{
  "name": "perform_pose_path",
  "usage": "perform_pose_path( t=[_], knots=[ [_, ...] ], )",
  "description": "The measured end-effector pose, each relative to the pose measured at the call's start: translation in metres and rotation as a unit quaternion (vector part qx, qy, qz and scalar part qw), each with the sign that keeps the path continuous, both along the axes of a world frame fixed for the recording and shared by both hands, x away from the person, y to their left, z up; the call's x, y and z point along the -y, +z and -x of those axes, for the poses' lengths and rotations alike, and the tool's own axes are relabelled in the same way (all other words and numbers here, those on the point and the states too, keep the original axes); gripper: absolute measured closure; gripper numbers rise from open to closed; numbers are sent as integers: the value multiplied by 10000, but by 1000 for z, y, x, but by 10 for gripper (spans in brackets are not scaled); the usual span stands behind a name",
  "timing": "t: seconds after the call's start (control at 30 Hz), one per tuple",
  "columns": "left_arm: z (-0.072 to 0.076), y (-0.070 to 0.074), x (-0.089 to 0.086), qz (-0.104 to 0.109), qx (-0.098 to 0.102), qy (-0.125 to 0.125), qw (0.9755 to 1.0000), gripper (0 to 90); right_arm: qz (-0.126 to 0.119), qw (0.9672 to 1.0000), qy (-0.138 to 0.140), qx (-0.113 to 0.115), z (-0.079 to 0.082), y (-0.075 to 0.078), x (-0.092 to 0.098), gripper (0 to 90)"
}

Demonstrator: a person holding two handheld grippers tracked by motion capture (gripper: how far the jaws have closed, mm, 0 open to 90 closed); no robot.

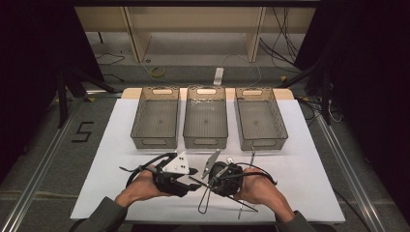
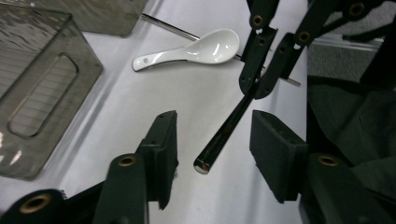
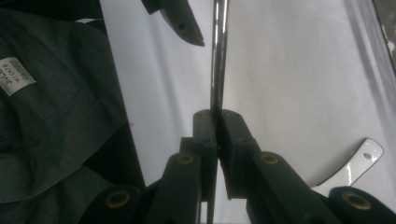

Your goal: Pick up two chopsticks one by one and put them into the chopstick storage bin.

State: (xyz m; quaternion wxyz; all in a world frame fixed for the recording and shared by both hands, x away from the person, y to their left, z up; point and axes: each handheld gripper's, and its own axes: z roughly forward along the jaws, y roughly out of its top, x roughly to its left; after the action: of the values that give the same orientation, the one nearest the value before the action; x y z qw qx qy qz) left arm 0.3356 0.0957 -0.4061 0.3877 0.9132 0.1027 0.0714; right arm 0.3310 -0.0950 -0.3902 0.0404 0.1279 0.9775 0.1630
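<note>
on the white table sheet three smoky transparent plastic baskets stand in a row at the far side: the left basket, the middle basket and the right basket, all three looking empty. in front of them the two hands meet near the middle of the sheet. the left gripper has its jaws spread apart, one on each side of the free end of a thin shiny metal rod, which seems to be the handle of a long utensil; the pads do not press it yet, with the rod nearer to the right pad than to the left one. to do this step well, i think the left gripper should first centre itself so both pads meet the rod together, and close a little further up from the tip, because the polished round end can slip out easily. the white ceramic soup spoon lies on the sheet beyond, apart from the rod, and should not be touched. the right gripper is pinching the same rod tightly, jaws pressed together with the rod rising straight out between them. it is better that the right one keeps its firm hold until the left pads are surely pressing, then opens slowly, so the utensil does not swing or drop onto the spoon.
</note>
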Motion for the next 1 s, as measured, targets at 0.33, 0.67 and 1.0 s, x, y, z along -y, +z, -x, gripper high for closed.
perform_pose_path(
  t=[0.33,0.67,1.0],
  knots=[
    [0,-2,-1,-149,-164,-396,9990,691,110,9997,232,-55,3,-2,-2,861],
    [-1,-6,-7,-72,-622,-726,9954,830,-116,9993,357,2,12,14,1,900],
    [9,3,-4,-70,-422,-756,9962,835,-521,9986,-37,-39,0,30,31,750]
  ],
)
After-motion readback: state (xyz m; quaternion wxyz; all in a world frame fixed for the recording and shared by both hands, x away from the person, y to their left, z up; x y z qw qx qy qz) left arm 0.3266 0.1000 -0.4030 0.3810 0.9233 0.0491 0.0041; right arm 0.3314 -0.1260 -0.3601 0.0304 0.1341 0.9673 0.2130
